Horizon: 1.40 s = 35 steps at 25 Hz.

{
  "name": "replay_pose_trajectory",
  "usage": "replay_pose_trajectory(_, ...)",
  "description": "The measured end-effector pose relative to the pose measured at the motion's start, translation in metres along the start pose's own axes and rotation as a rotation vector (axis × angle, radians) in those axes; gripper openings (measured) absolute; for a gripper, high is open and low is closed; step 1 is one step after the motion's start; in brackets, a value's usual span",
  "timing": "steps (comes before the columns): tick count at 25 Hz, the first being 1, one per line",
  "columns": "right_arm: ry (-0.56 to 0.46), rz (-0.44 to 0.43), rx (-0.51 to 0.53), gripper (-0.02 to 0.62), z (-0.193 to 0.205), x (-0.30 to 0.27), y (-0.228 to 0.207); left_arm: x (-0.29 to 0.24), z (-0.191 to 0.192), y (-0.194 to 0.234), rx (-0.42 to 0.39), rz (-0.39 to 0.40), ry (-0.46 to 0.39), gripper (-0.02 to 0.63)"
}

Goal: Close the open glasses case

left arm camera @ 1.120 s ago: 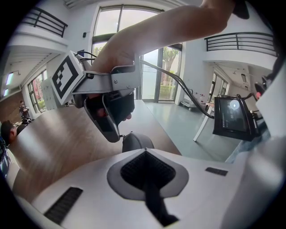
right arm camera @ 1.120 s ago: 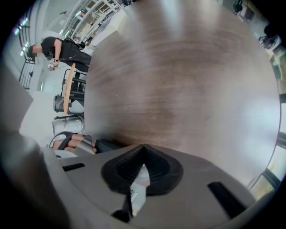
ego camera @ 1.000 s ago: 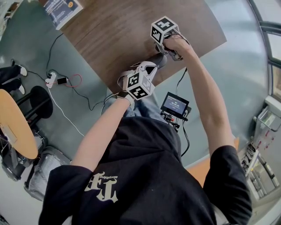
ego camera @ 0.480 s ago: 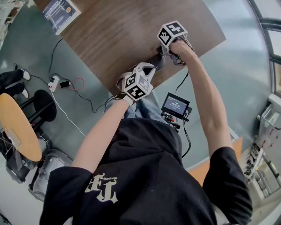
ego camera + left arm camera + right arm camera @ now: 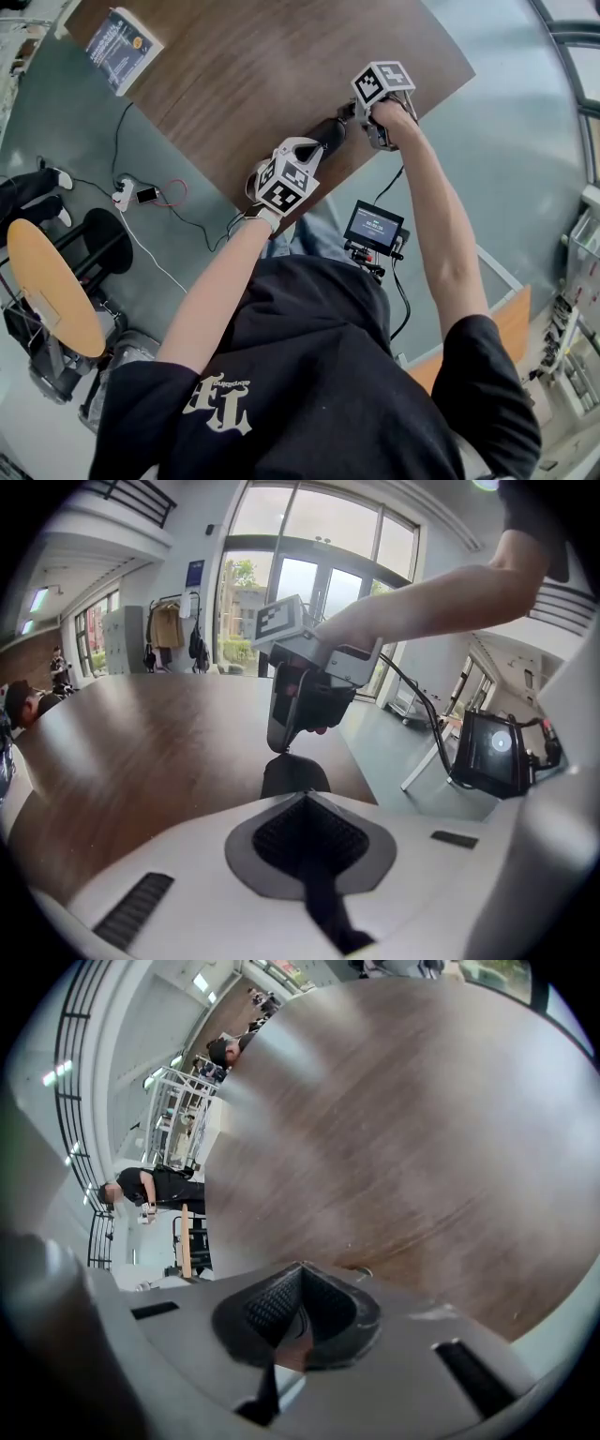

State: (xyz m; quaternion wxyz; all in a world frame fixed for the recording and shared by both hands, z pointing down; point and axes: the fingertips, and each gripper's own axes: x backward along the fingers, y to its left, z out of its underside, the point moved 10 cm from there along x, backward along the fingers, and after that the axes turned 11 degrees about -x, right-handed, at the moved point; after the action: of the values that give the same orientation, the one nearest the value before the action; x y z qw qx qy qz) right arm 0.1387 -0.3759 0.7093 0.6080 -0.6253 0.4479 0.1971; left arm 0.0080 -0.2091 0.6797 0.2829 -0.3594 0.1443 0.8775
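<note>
A dark glasses case (image 5: 328,134) lies near the edge of the brown wooden table (image 5: 253,75), between my two grippers. In the left gripper view it is a dark rounded hump (image 5: 294,776) just beyond the tip of my left gripper (image 5: 303,797), whose jaws are shut and empty. My right gripper (image 5: 281,750) comes down from above with its tip on the case's top. Its own view shows shut jaws (image 5: 300,1267) over bare wood, and the case is hidden there. In the head view the left gripper (image 5: 314,148) is on the near side of the case and the right gripper (image 5: 347,114) is at the case's far right end.
A blue booklet (image 5: 122,47) lies at the table's far left corner. A small screen on a stand (image 5: 373,225) sits just below the table edge near my legs. Cables and a power strip (image 5: 127,195) lie on the floor, beside a round yellow table (image 5: 52,281).
My right gripper has shifted to the right along the table edge and rolled, its marker cube turning. The left gripper has rolled a little but stayed in place.
</note>
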Motion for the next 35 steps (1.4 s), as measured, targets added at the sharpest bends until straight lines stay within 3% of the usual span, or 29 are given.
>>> replay_pose_trajectory(12,-0.121,-0.096,-0.120,-0.014,0.022,0.004,-0.027,-0.004,0.001,0.007,0.022,-0.003,0.010,0.006)
replay_pose_trajectory(26,-0.185,-0.243,-0.326,-0.014,0.048,0.002,-0.055,-0.006,-0.001,0.015,0.030,0.019,0.010,0.006)
replay_pose_trajectory(35,-0.232,-0.277,-0.398,-0.014,0.071,-0.002,-0.063,-0.008,-0.002,0.013,0.039,0.046,0.024,0.006)
